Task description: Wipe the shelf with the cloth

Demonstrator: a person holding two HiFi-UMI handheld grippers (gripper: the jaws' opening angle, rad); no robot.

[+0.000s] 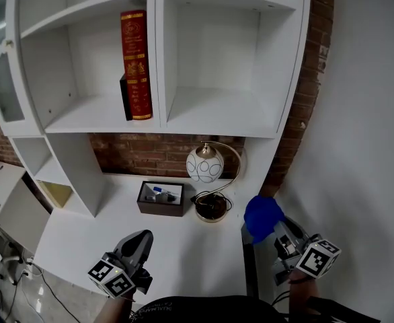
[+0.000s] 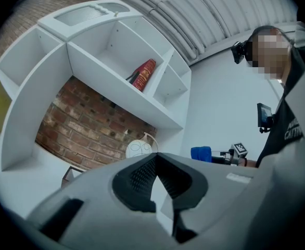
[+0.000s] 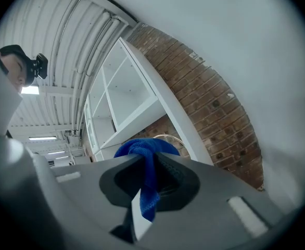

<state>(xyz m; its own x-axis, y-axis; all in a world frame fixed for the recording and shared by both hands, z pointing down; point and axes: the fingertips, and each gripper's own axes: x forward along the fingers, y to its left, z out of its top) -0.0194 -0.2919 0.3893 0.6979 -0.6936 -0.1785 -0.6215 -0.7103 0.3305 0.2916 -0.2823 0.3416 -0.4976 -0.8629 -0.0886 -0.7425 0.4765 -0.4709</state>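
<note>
Your right claw (image 1: 276, 230) is clamped on the blue cloth (image 1: 263, 217). In the right gripper view the cloth (image 3: 144, 151) bunches above the jaw tips, and a strip of it hangs down between the pads. You hold it at the near right, by the right edge of the white bench (image 1: 197, 247), well apart from the shelf boards above.

Your left claw (image 1: 142, 238) hovers over the near left of the bench. In the left gripper view its jaws meet at the tips with nothing between them.

The white shelf (image 1: 210, 116) stands at the far side, against a brick wall (image 1: 143, 155). Its left compartment holds an upright red book (image 1: 134, 62), with a shorter black book (image 1: 124, 98) touching its left side. The compartment to the right has bare boards.

On the bench beneath the shelf, a lamp (image 1: 204, 164) with a white globe and a curved brass arm stands on a round base. A dark open box (image 1: 161, 198) with small items inside sits just beside it on the left.
</note>
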